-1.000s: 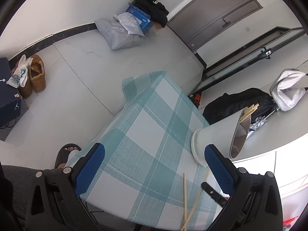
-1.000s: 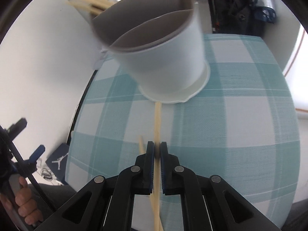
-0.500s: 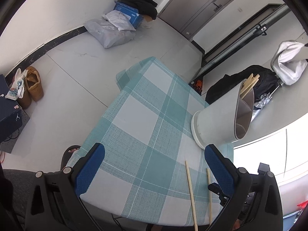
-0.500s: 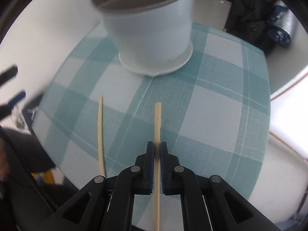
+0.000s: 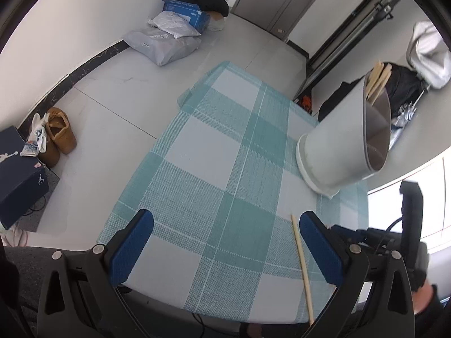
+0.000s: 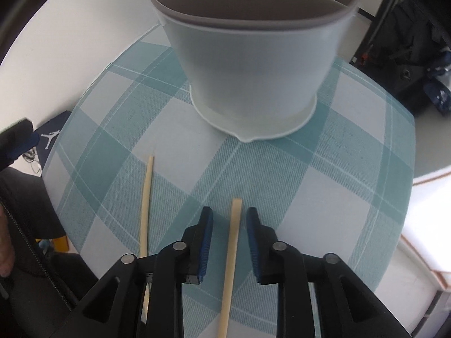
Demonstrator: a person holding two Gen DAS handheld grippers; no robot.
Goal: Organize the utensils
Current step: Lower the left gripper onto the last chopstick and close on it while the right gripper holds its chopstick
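Between the blue pads of our right tongs (image 6: 229, 239), which we are holding spread apart, a pale wooden chopstick (image 6: 231, 256) is lying untouched on the desk's teal-and-white checked cloth (image 6: 352, 169). At ten o'clock from it, a second pale wooden chopstick (image 6: 146, 200) is resting just beside and roughly parallel. At twelve o'clock, the white plastic utensil holder with a grey rim (image 6: 253, 62) is standing upright. Our left tongs (image 5: 225, 242) are hovering spread wide over the cloth, gripping nothing.

right gripper (image 6: 229, 235) jaws apart | chopstick (image 6: 231, 256) between | holder (image 6: 248, 64) ahead
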